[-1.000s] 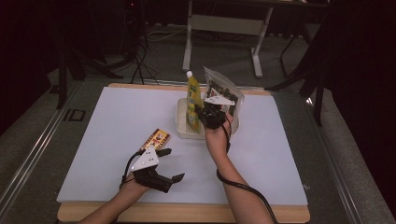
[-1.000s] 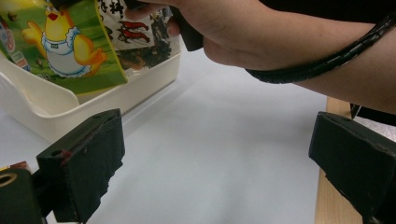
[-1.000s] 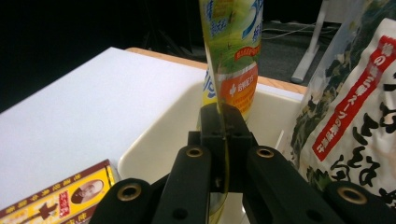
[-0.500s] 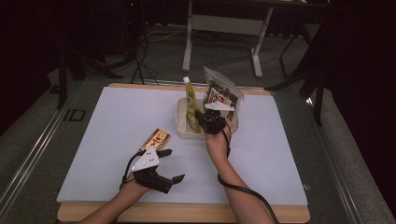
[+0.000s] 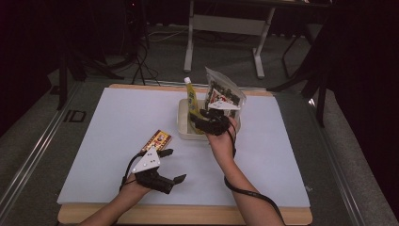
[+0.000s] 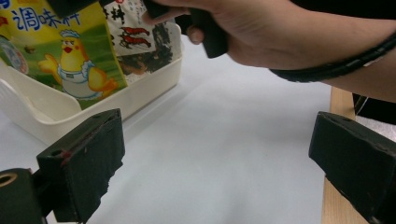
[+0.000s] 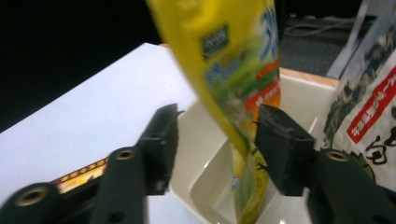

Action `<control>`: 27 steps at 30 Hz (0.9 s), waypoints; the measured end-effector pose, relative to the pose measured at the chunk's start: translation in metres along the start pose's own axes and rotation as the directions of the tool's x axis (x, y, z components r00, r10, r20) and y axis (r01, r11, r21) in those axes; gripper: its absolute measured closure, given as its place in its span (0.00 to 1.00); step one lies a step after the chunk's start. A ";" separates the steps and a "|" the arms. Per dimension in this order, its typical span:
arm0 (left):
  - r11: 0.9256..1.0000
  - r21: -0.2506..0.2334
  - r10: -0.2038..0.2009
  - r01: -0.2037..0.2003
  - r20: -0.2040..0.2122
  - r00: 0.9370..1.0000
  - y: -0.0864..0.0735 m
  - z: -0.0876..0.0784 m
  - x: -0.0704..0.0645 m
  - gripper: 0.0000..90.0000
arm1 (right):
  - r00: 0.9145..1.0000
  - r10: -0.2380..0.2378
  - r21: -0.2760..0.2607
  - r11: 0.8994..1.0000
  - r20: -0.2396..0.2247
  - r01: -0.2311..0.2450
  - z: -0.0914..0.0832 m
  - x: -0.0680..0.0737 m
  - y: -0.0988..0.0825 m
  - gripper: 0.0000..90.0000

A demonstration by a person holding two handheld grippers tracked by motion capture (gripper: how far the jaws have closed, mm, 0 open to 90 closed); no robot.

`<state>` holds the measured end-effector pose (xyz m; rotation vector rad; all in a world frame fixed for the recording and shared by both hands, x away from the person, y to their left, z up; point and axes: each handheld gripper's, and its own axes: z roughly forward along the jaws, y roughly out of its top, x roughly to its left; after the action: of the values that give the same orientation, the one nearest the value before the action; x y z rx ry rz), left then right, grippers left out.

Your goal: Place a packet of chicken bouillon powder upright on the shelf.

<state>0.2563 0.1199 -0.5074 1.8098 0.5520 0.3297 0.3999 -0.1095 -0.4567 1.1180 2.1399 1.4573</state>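
Yellow pouch point(image 5: 191, 97) stands upright in the cream bin point(image 5: 184, 126) at the table's far middle, a dark seaweed bag point(image 5: 225, 92) beside it in the same bin. Right gripper point(image 7: 217, 140) at the bin: jaws have just been opening, now apart, pouch between them, right pad close to it, left pad clear. Left gripper point(image 5: 162, 167) near the table's front edge, jaws wide, nothing between. Snack bar point(image 5: 158, 141) flat just beyond it.
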 end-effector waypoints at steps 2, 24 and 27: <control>1.000 0.001 -0.002 0.002 -0.010 1.000 0.000 -0.001 0.000 0.05 | 1.000 0.003 -0.004 1.000 -0.012 -0.003 -0.005 0.002 0.002 0.42; 0.988 0.136 -0.065 0.078 -0.097 0.993 0.009 -0.017 0.017 0.03 | 0.976 -0.140 -0.092 0.988 -0.168 0.126 -0.076 0.013 -0.008 0.20; 0.986 0.141 -0.067 0.084 -0.121 0.990 0.008 -0.019 0.022 0.03 | 0.977 -0.146 -0.099 0.986 -0.155 0.131 -0.085 0.013 -0.009 0.20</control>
<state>0.2675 0.1456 -0.4953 1.9132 0.7410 0.3510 0.3336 -0.1556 -0.4261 0.8273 2.1871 1.6084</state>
